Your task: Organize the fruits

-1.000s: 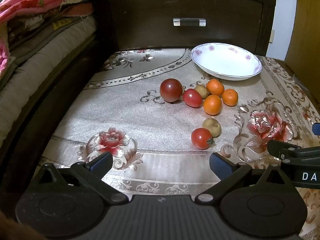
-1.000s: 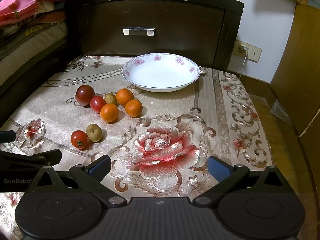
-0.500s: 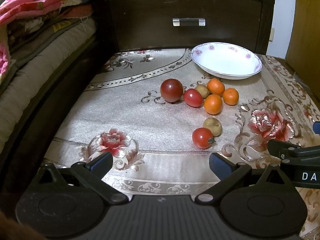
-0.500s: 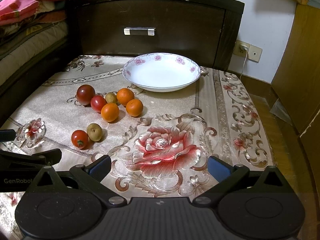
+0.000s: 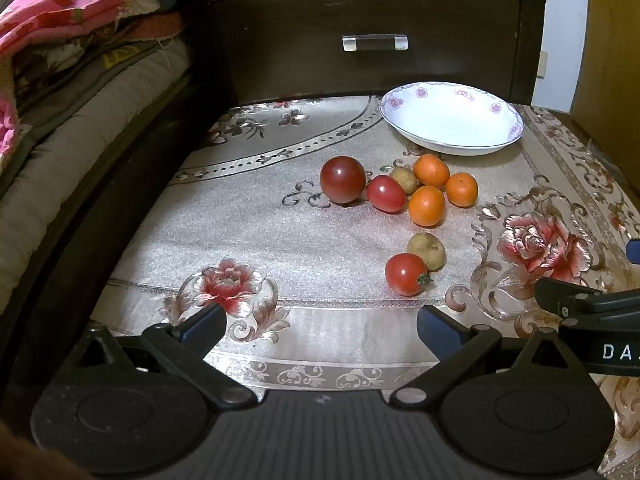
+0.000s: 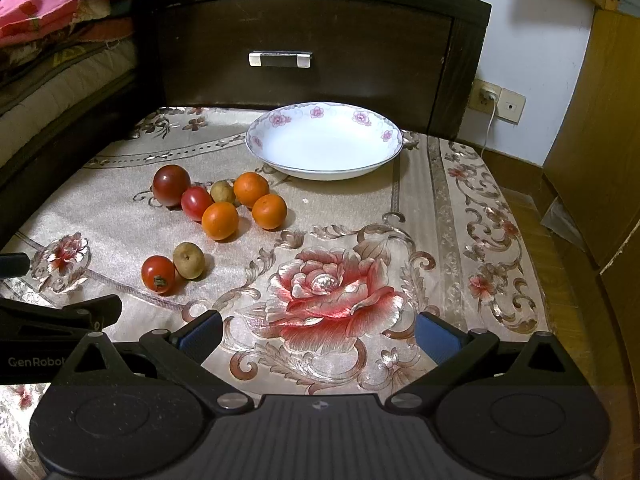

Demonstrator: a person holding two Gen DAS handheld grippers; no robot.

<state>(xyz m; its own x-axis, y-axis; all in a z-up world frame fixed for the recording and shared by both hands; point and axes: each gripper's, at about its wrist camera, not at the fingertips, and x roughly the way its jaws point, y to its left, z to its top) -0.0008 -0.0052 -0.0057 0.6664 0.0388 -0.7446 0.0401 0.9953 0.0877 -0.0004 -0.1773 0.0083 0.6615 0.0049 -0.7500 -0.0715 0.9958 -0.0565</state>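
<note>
Several fruits lie on a flowered cloth. A dark red tomato (image 5: pixel 343 179), a small red tomato (image 5: pixel 385 193), three oranges (image 5: pixel 427 206) and a brownish fruit (image 5: pixel 403 179) form a cluster in front of an empty white bowl (image 5: pixel 452 118). Nearer lie a red tomato (image 5: pixel 406 273) and a second brownish fruit (image 5: pixel 427 250). The same fruits show in the right wrist view, with the near tomato (image 6: pixel 158 273) and the bowl (image 6: pixel 324 140). My left gripper (image 5: pixel 321 326) is open and empty, short of the near tomato. My right gripper (image 6: pixel 318 334) is open and empty over a large embroidered rose.
A dark wooden drawer front (image 6: pixel 304 60) with a metal handle stands behind the bowl. Stacked bedding (image 5: pixel 60 52) lies at the left. A wooden door (image 6: pixel 600 140) and a wall socket (image 6: pixel 498 100) are at the right. The table edge drops off at right.
Both grippers have crept slightly forward toward the fruits. The fruits and bowl have not moved.
</note>
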